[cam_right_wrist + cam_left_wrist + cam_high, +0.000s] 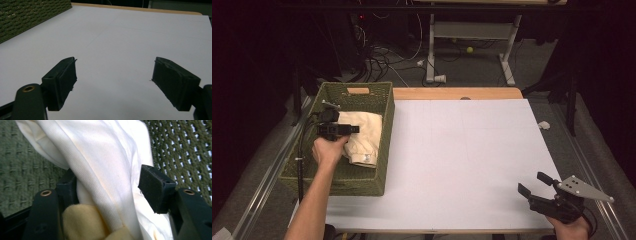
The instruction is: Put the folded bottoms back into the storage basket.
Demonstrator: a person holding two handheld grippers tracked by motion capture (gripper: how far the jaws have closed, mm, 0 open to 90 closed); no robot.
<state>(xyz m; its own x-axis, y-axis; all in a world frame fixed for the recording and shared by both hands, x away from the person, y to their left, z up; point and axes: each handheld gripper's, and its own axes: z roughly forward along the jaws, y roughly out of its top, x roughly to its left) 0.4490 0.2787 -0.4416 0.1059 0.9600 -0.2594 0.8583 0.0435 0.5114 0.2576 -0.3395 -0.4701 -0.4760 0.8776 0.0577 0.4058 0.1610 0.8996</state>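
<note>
A cream cloth [364, 132] lies folded inside a green woven basket [382, 165] at the table's left. My left gripper [354, 129] reaches into the basket over the cloth's left edge. In the left gripper view its jaws [108, 177] stand apart with a fold of the cloth [105, 152] hanging loosely between them, and the pads do not squeeze it. A yellower part of the fabric [82, 220] bunches near the base of the jaws. My right gripper [532, 182] rests near the table's front right corner, open, with nothing between its fingers [113, 72].
A white sheet [462, 150] covers the tabletop, with a wooden edge [457, 93] at the back. The basket's side wall [25, 15] shows far left in the right gripper view. Cables and a table frame [472, 45] stand on the floor beyond.
</note>
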